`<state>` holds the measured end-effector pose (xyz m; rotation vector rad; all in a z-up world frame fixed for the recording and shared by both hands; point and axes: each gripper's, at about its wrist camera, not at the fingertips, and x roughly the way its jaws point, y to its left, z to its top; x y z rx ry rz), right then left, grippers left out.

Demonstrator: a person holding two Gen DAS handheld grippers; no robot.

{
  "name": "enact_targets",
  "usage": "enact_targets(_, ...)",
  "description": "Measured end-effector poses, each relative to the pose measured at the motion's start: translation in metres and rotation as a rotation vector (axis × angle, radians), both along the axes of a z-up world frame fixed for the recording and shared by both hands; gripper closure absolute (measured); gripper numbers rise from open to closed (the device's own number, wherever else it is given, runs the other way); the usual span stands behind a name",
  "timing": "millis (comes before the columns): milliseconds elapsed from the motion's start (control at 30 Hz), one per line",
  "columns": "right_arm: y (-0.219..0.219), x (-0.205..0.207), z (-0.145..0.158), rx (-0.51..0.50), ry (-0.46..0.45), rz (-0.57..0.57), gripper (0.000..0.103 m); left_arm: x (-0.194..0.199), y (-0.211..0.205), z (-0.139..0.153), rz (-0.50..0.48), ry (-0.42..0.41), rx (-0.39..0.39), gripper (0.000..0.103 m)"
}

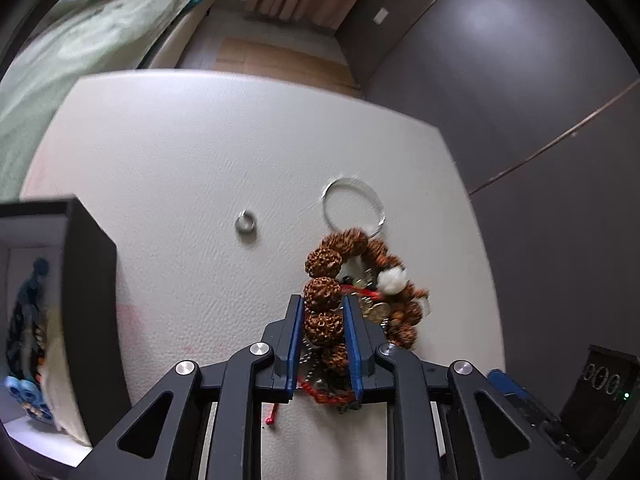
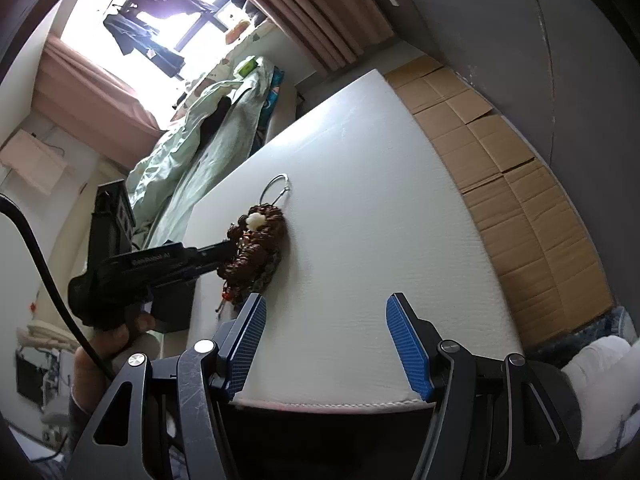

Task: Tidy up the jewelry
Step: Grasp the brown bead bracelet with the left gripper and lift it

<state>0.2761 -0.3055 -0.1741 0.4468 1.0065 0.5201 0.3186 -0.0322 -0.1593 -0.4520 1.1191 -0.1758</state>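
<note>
- Left gripper (image 1: 322, 312) is clamping the knobbly brown seed-bead bracelet (image 1: 324, 322) on the white, leather-grained bench (image 1: 180, 160).
- Right gripper (image 2: 324, 312) is hovering, jaws spread wide, ribbed blue pads (image 2: 408, 344) bare.

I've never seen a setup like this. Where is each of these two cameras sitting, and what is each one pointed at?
Left wrist: rides on the left gripper, looking along its blue fingers, which clamp the brown bead bracelet on the white table.
Right wrist: rides on the right gripper, open over the table's near edge, looking across the table toward a window; the person's hand shows holding the other gripper.
Shared: the bracelet, thin metal hoop and table.
</note>
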Motion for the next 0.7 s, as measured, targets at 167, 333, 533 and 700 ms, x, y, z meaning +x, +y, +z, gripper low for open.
enact_targets(167,0.009,0.002,0.001,-0.001,-0.001,0.018,0.039,-0.004,-0.006,0.026,-0.037,-0.069,-0.020,0.082)
enact_targets(333,0.019,0.002,0.002,-0.003,-0.003,0.038,0.039,-0.015,-0.015,0.053,-0.090,-0.140,-0.011,0.083)
enact_targets(533,0.028,0.001,0.004,-0.012,-0.006,0.061,0.039,-0.025,-0.014,0.081,-0.109,-0.205,0.004,0.083)
enact_targets(700,0.037,0.002,0.005,-0.025,-0.011,0.082,0.039,-0.037,0.004,0.094,-0.078,-0.234,0.000,0.083)
